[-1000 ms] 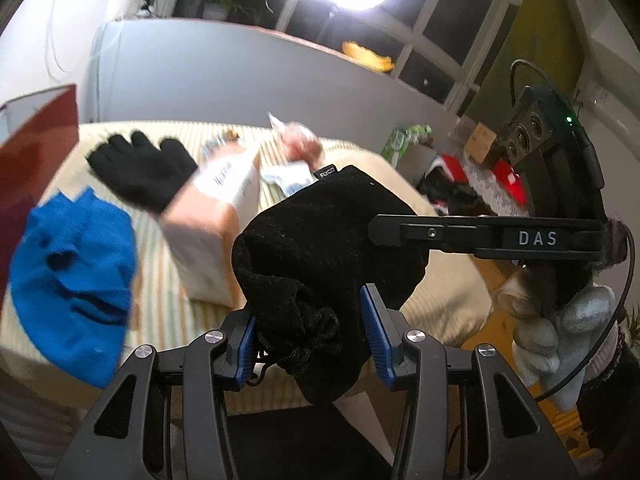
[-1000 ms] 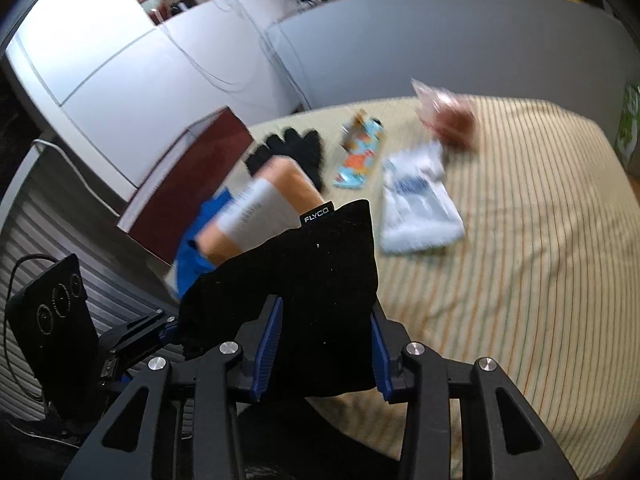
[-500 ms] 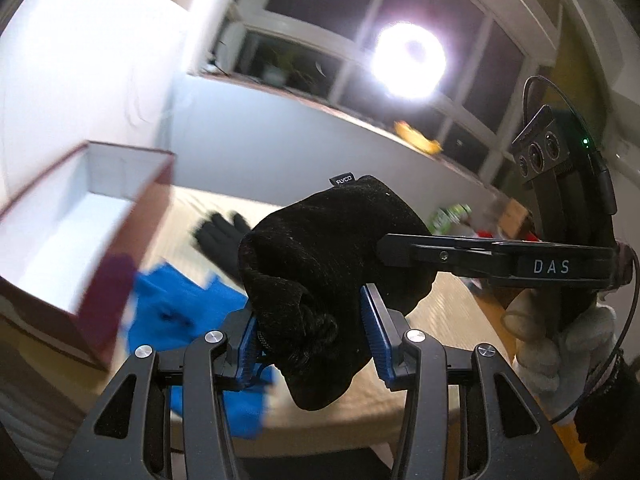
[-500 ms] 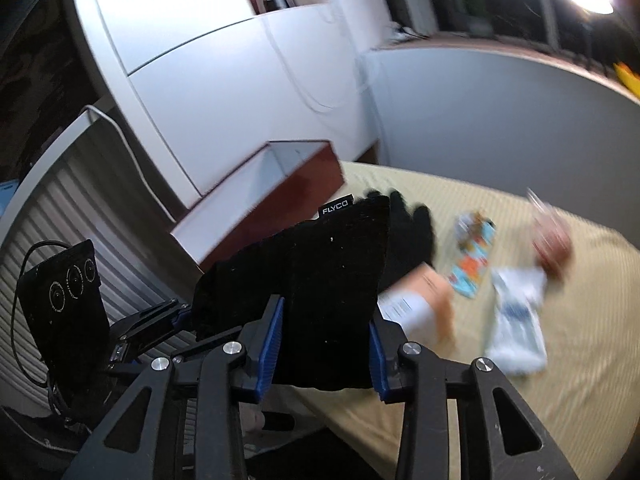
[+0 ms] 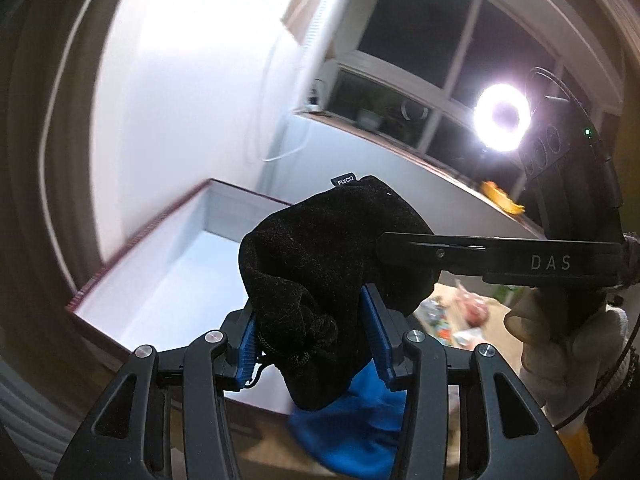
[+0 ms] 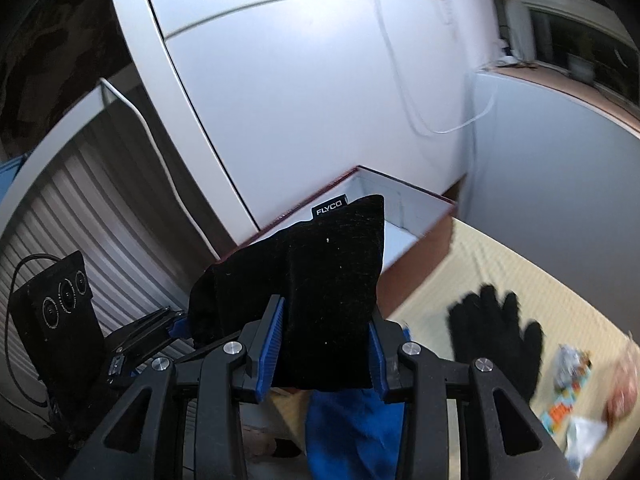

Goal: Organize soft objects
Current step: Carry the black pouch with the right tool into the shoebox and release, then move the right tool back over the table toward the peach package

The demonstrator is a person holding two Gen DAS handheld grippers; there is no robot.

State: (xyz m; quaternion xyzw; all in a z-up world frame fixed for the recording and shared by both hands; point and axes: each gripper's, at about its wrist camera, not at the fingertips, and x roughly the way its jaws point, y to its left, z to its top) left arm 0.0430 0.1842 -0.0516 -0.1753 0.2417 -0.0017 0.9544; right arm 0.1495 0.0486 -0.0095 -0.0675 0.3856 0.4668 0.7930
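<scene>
The black pouch (image 5: 332,256) is held off the bed by both claws at once: the left gripper (image 5: 312,344) is clenched on its bunched drawstring end, the right gripper (image 6: 326,346) on the flat end. The open white-lined box (image 5: 168,280) lies ahead and below-left of the left claw, just past the pouch, so that hand is judged nearer. The blue cloth (image 6: 352,428) and black glove (image 6: 496,336) are left on the bed.

A black velvet drawstring pouch (image 5: 332,264) hangs bunched in the air before the open white-lined box (image 5: 192,276).
</scene>
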